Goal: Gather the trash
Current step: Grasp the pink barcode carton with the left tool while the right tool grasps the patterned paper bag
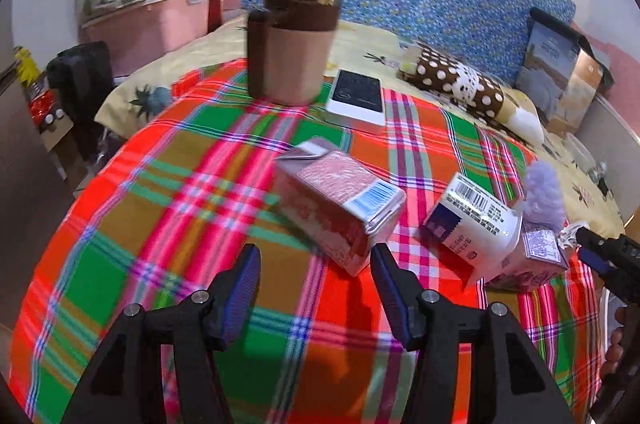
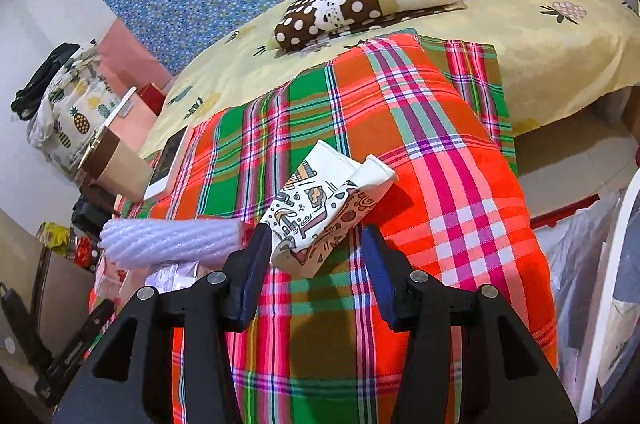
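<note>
A pink carton [image 1: 340, 206] lies on its side on the plaid cloth [image 1: 180, 192], just beyond my open, empty left gripper [image 1: 316, 288]. To its right lie a white-and-blue carton [image 1: 470, 224], a small purple-labelled box [image 1: 532, 256] and a lilac foam sleeve [image 1: 546, 192]. My right gripper [image 2: 316, 264] is open, its jaws on either side of the near end of a white doodle-printed carton [image 2: 320, 212]; contact is unclear. The lilac foam sleeve [image 2: 172, 240] lies left of it. The right gripper's tip shows in the left wrist view [image 1: 600, 256].
A brown lidded cup [image 1: 292, 48] and a white phone box [image 1: 356, 100] stand at the cloth's far edge. A polka-dot pillow [image 2: 340, 12] lies on the yellow bedsheet [image 2: 560, 36]. A white bin with a clear bag [image 2: 592, 288] is at the right. A pink tub [image 1: 152, 24] sits far left.
</note>
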Action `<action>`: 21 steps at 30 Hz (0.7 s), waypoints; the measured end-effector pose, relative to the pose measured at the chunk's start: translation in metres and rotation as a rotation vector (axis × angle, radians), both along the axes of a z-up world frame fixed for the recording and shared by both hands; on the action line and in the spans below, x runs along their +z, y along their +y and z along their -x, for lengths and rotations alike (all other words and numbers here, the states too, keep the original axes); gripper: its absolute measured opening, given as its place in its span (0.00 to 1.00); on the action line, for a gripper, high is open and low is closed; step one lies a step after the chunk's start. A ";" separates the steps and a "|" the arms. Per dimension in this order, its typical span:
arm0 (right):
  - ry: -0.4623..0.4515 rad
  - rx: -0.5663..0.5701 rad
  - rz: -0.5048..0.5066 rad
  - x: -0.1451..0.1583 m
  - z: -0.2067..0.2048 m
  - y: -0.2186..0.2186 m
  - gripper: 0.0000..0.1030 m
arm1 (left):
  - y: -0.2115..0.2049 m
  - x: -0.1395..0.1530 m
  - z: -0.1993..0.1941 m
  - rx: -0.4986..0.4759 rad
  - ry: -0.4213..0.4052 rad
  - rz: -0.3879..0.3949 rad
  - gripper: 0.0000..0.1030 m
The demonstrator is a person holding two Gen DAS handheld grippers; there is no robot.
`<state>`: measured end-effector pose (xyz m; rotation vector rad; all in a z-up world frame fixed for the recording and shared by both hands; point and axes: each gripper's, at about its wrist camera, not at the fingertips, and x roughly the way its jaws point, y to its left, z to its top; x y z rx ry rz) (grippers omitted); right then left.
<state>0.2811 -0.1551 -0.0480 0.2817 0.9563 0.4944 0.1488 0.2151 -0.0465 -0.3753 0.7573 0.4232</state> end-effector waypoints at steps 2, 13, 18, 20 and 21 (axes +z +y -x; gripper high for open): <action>0.003 -0.006 -0.005 0.000 0.000 0.001 0.47 | -0.001 0.006 0.006 -0.003 -0.023 0.015 0.55; 0.030 -0.028 0.021 -0.009 -0.019 0.009 0.47 | -0.007 0.015 -0.037 0.029 -0.049 0.058 0.61; -0.003 -0.003 0.041 -0.007 -0.016 0.010 0.24 | -0.007 0.010 -0.049 0.045 -0.025 0.030 0.61; -0.018 0.001 0.053 -0.004 -0.014 0.008 0.22 | -0.007 0.007 -0.050 0.050 -0.002 0.013 0.61; -0.020 0.003 0.054 -0.004 -0.014 0.008 0.19 | -0.006 0.005 -0.050 0.059 0.014 0.000 0.61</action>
